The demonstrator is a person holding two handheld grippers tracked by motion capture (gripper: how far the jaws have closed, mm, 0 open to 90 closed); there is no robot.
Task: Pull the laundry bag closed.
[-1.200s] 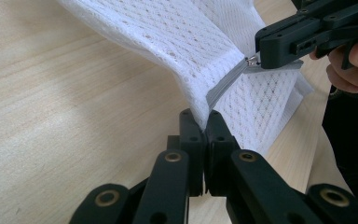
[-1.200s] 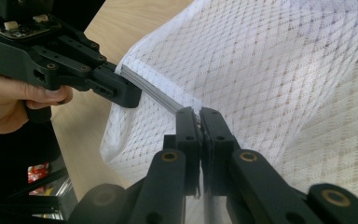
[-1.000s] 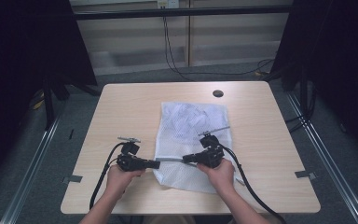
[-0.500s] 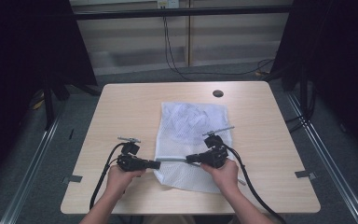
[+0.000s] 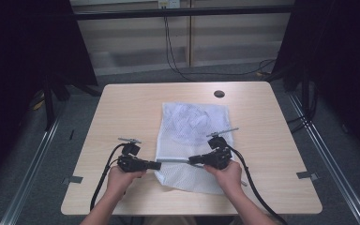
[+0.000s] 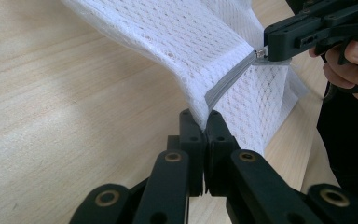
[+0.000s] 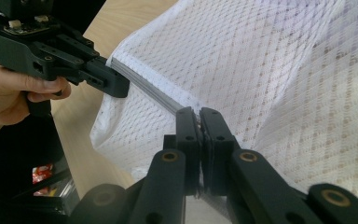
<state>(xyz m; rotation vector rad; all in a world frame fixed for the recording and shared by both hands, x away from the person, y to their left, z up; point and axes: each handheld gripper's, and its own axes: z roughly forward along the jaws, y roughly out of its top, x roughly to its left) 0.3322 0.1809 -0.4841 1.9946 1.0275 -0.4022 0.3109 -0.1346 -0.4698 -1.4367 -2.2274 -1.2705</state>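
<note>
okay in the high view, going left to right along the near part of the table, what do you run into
Left hand → left gripper, shut on the mesh bag's near-left end → grey zipper strip stretched between the two grippers → right gripper, shut on the zipper → right hand → cable trailing off toward the near right.

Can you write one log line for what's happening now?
left gripper: shut on zipper end | right gripper: shut on zipper pull | mesh bag: on table

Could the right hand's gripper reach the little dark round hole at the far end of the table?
Probably not right now. The right gripper is shut on the mesh bag's zipper, near the front. The hole lies past the bag, with nothing blocking it, so it would need to let go first.
</note>
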